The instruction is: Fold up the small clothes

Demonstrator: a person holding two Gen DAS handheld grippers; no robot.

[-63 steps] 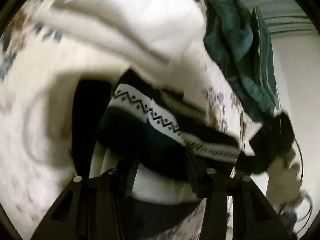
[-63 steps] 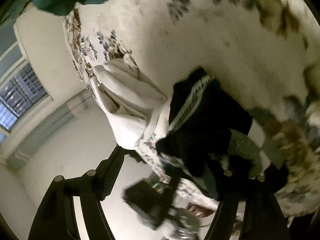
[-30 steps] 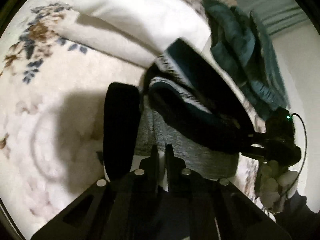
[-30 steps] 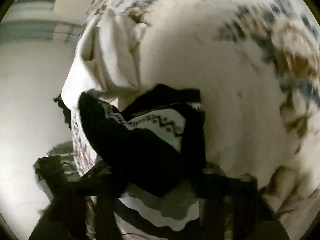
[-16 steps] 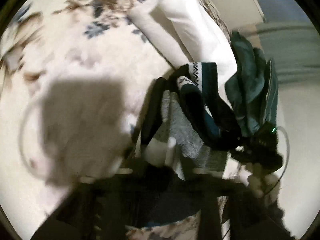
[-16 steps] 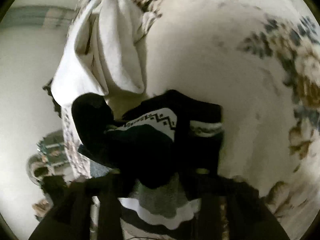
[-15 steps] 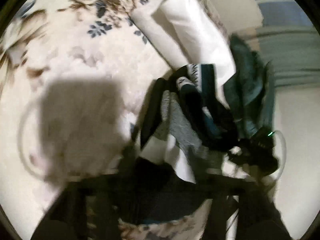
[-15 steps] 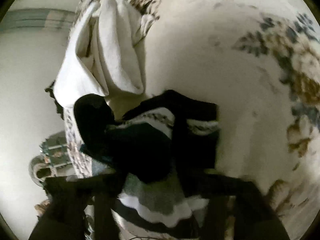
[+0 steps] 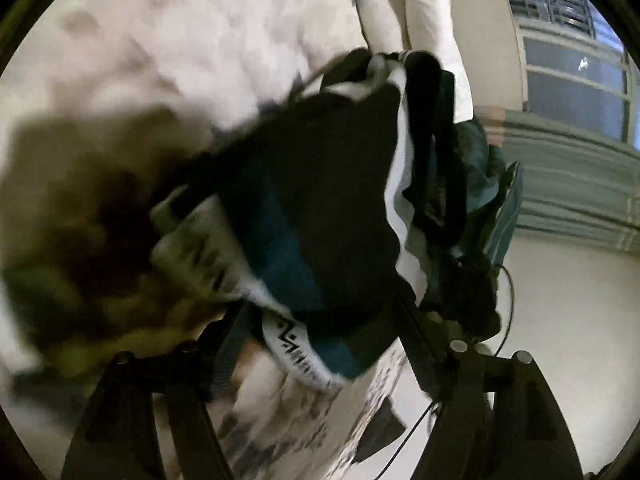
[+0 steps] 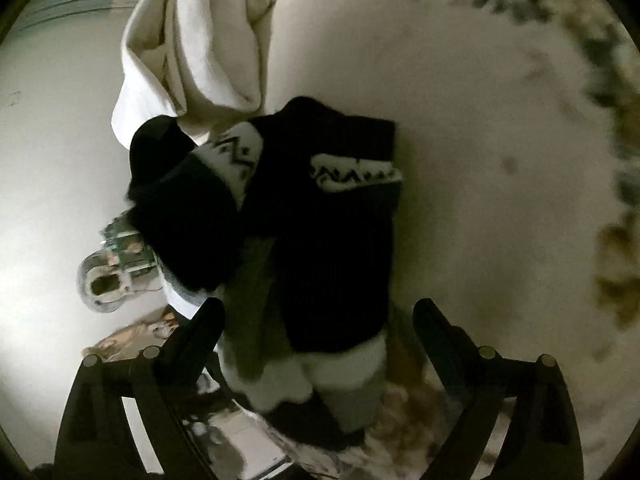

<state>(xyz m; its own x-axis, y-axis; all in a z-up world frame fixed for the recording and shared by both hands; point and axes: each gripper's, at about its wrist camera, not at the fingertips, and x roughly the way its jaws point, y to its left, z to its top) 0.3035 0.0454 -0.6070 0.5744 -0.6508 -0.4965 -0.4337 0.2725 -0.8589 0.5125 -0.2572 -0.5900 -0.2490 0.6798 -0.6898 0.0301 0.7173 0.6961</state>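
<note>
- Since approx. 1 s ago: both grippers were clamped on the dark knit bundle (image 10: pixel 332 240); now both have let go. In the left wrist view the bundle was small and mid-frame, now it fills the centre, v. close and blurred.
- Left gripper (image 9: pixel 324 320): jaws apart and opening. Bundle end lies between the fingers, but pads not seen pressing on it; released.
- Right gripper (image 10: pixel 316 320): jaws wide and opening. Bundle's near end sits in the gap, clear of both fingers; released.
- Gripper fingers: matte black, angular, round silver-coloured screw heads on the arms.
- Bundle: thick knit, mostly black w/ teal panel, white bands carrying black zigzag pattern, grey ribbed part and white scalloped edge at the end nearest the right gripper. Folded over on itself, lumpy, one rounded black lobe sticking out on the left in the right wrist view.
- Bundle location: lying on the bedspread (image 10: pixel 500 160), close to its edge.
- Bedspread: cream, soft-looking, w/ blurred blue-brown floral print.
- White cloth (image 10: pixel 200 40): smooth, loosely rolled, creased; touches bundle's far end.
- Teal garment (image 9: pixel 484 168): crumpled, fuzzy-looking, just beyond the bundle in the left wrist view.
- Window (image 9: pixel 576 80): dark panes, pale frame, top right of left wrist view.
- Thin black cable (image 9: pixel 508 312) curves past the left gripper's right finger.
</note>
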